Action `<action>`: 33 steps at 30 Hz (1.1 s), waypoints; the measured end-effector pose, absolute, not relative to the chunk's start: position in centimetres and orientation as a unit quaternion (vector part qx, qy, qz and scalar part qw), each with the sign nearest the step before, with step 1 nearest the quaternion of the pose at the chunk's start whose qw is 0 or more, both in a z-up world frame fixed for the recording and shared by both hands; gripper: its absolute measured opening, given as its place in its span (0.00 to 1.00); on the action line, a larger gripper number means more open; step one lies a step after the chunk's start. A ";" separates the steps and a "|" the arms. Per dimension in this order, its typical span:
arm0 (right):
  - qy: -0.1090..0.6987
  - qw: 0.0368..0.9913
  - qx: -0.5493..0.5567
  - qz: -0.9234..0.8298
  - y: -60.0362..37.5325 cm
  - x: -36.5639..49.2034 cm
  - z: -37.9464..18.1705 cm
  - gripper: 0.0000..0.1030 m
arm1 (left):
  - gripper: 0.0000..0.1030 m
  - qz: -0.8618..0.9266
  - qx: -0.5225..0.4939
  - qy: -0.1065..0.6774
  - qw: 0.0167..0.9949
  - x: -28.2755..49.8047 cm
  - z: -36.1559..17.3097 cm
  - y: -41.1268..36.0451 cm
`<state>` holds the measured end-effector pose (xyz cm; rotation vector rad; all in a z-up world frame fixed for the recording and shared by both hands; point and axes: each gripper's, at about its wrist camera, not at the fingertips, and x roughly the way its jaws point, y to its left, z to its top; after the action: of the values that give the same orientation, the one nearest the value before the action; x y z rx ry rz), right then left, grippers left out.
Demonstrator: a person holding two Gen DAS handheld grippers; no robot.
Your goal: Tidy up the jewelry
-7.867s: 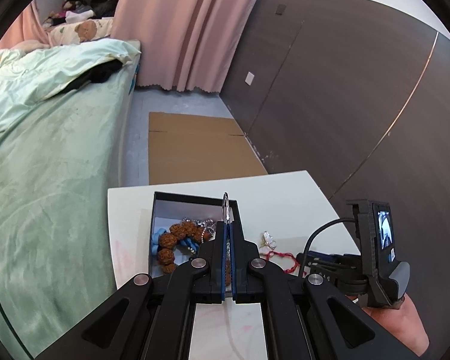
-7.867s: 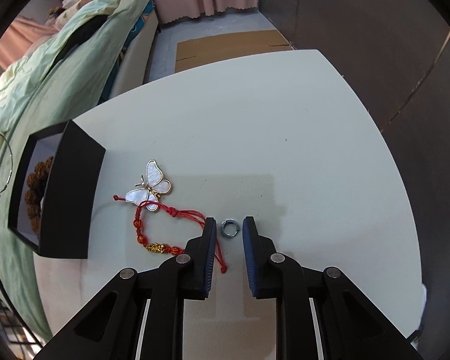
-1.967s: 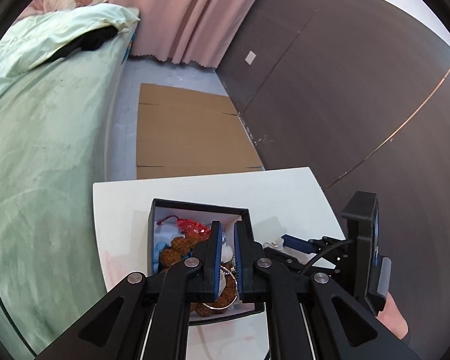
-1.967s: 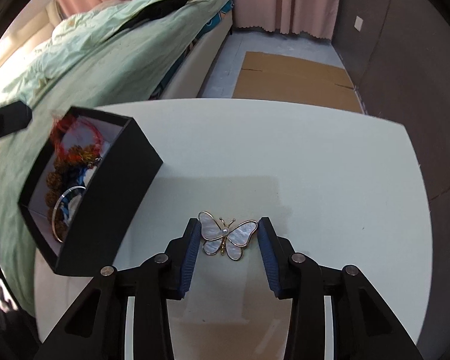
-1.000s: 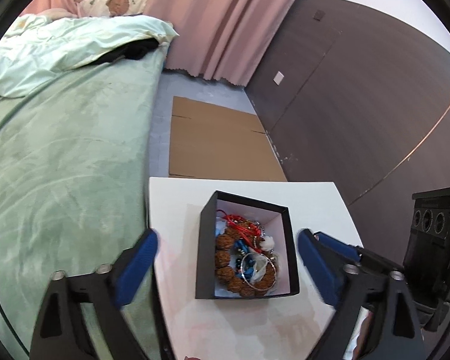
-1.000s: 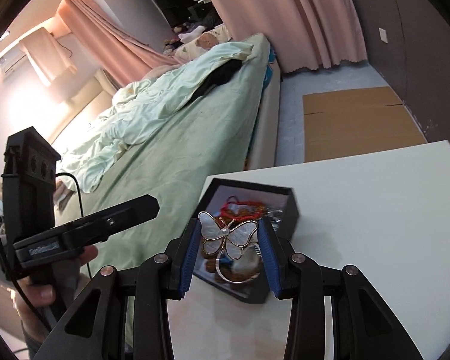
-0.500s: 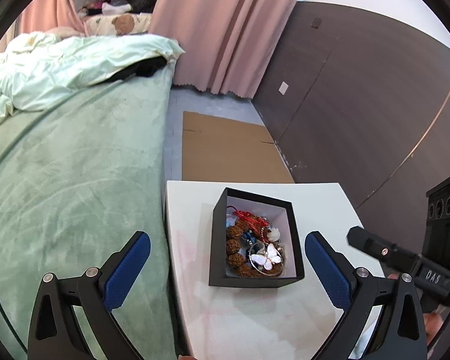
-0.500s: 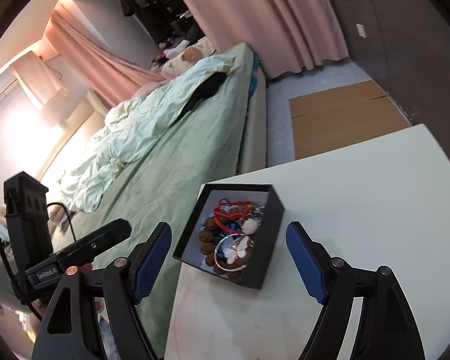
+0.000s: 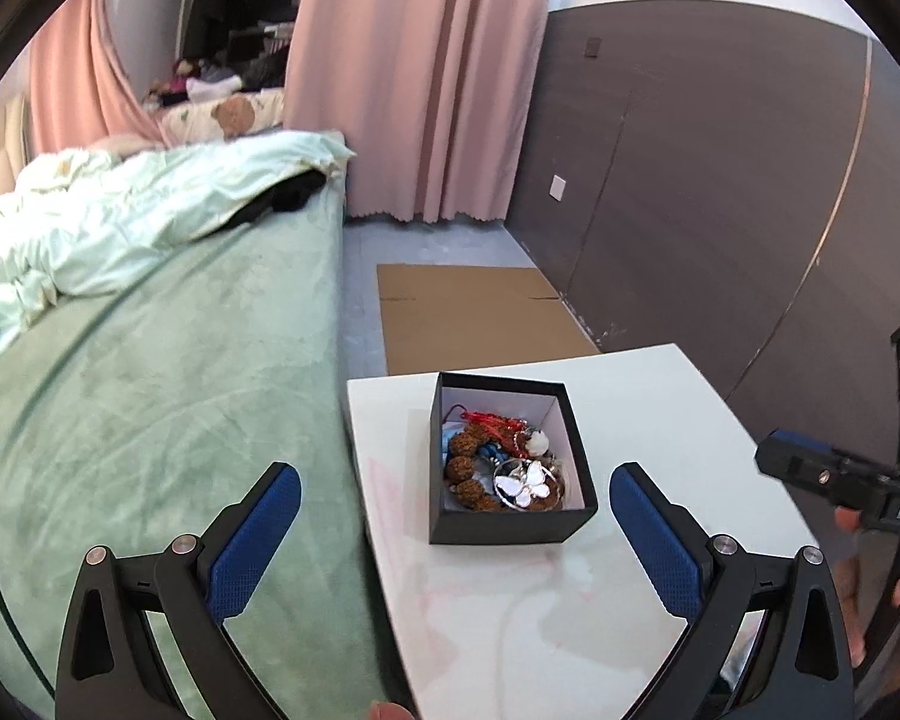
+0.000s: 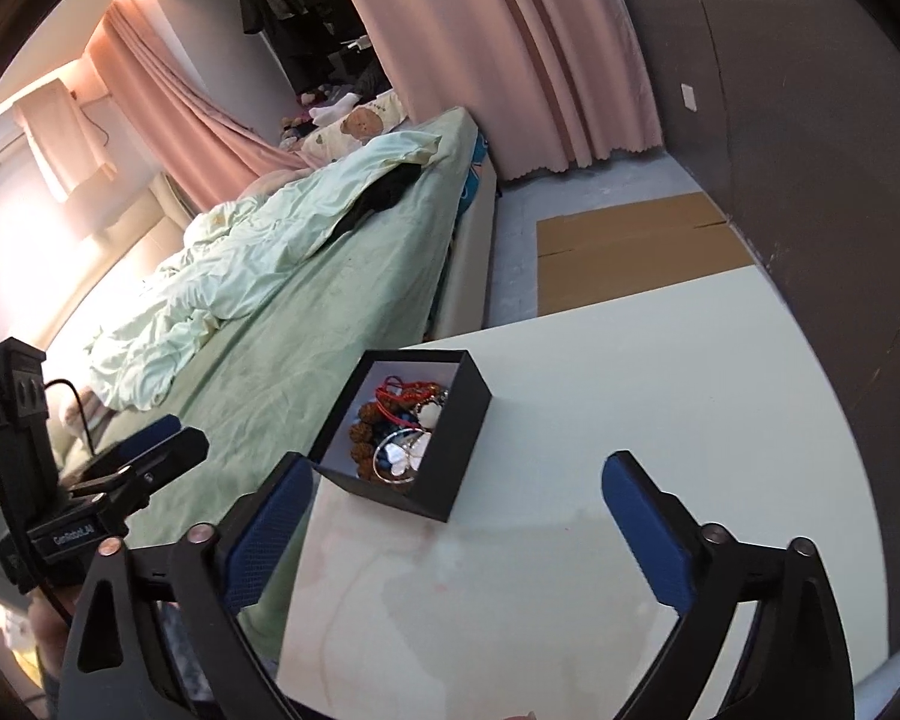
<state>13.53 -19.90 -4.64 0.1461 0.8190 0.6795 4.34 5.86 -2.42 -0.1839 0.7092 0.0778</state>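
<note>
A black jewelry box (image 9: pixel 510 525) stands on the white table (image 9: pixel 642 414). In it lie brown bead bracelets, a red cord bracelet (image 9: pixel 489 418), a silver ring hoop and, on top, the white butterfly brooch (image 9: pixel 528 483). My left gripper (image 9: pixel 450 474) hovers wide open in front of the box and holds nothing. In the right wrist view the box (image 10: pixel 459 429) sits ahead and slightly left, with the brooch (image 10: pixel 399 457) partly showing. My right gripper (image 10: pixel 456 461) is empty and its jaws are still opening, back from the box.
A bed with a green cover (image 9: pixel 150 390) runs along the table's left edge. Flat cardboard (image 9: pixel 474 312) lies on the floor beyond the table, beside a dark wall (image 9: pixel 720 210). A hand holds the other gripper (image 9: pixel 834 477) at the right.
The right gripper let go of the butterfly brooch, which now lies in the box, and its jaws spread wide. Both grippers drew back and up from the box.
</note>
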 end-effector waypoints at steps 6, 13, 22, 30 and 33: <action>0.370 0.871 0.052 0.318 -20.9 11.9 -3.6 1.00 | 1.00 0.033 -0.084 0.333 0.939 2.9 -1.8 5.1; 0.351 0.882 0.030 0.312 -21.7 10.1 -2.5 1.00 | 1.00 0.030 -0.071 0.305 0.949 1.0 -0.2 3.7; 0.347 0.893 0.028 0.286 -23.4 9.4 -2.6 1.00 | 1.00 0.025 -0.081 0.293 0.952 0.0 -0.1 3.1; 0.335 0.898 0.030 0.284 -23.9 9.1 -2.3 1.00 | 1.00 0.026 -0.075 0.299 0.951 0.2 -0.7 2.6; 0.333 0.898 0.022 0.285 -23.8 9.0 -2.4 1.00 | 1.00 0.030 -0.068 0.300 0.951 0.5 -0.7 2.5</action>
<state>9.02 -23.80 -2.38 0.0452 0.6904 0.5905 0.50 2.50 -0.69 -0.1377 0.6108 0.0613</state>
